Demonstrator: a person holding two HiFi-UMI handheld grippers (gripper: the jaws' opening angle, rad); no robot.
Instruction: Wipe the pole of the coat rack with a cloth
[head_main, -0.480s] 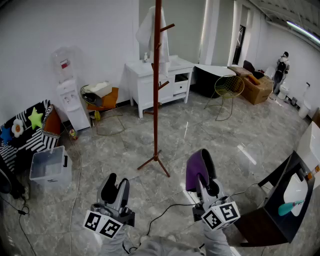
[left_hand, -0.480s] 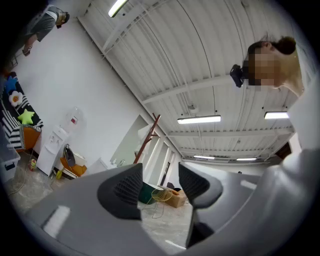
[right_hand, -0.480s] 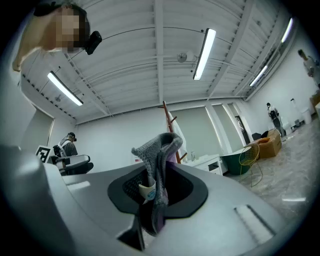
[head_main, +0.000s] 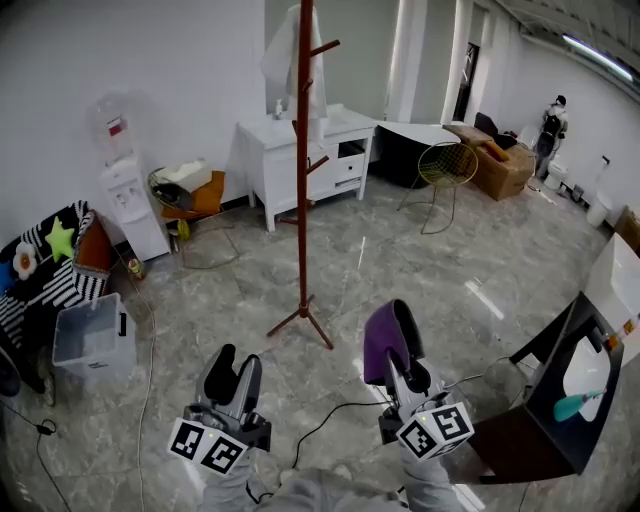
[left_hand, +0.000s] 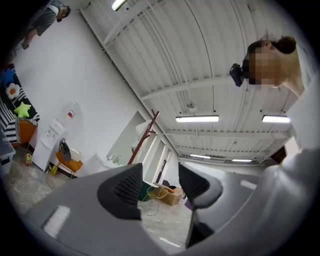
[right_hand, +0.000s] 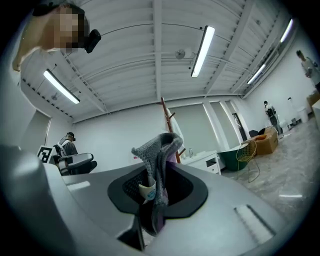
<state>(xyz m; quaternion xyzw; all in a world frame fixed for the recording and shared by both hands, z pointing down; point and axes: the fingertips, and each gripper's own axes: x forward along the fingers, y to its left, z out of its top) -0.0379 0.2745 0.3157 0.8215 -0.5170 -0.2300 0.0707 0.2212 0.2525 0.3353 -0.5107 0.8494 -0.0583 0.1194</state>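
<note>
Jaws of the right gripper (right_hand: 159, 192) are pinched together on a purple-grey cloth (right_hand: 160, 150), which stands up out of the pads in a folded hump, with a small white label tucked against one pad. In the head view the cloth reads as purple and drapes over the tips of that gripper. The jaws of the left gripper (left_hand: 160, 187) are spread with nothing between them; the gap shows only the far end of the room.

Both grippers are held low and near the person, side by side and apart from each other, with a black cable (head_main: 320, 425) running across the grey marble-pattern floor (head_main: 420, 260) between them.

Ahead of them and well apart stands the coat rack (head_main: 302, 200), a reddish-brown wooden pole, upright on spread feet, with short pegs along it and a white garment (head_main: 283, 60) hanging near its top. Neither gripper nor the cloth touches it.

Behind the rack sits a white desk (head_main: 262, 135) with drawers. To the left are a water dispenser (head_main: 125, 200) and a clear plastic storage box (head_main: 90, 335); to the right, a yellow wire chair (head_main: 445, 165), a cardboard box (head_main: 505, 165) and a person (head_main: 552, 125) standing far off.
</note>
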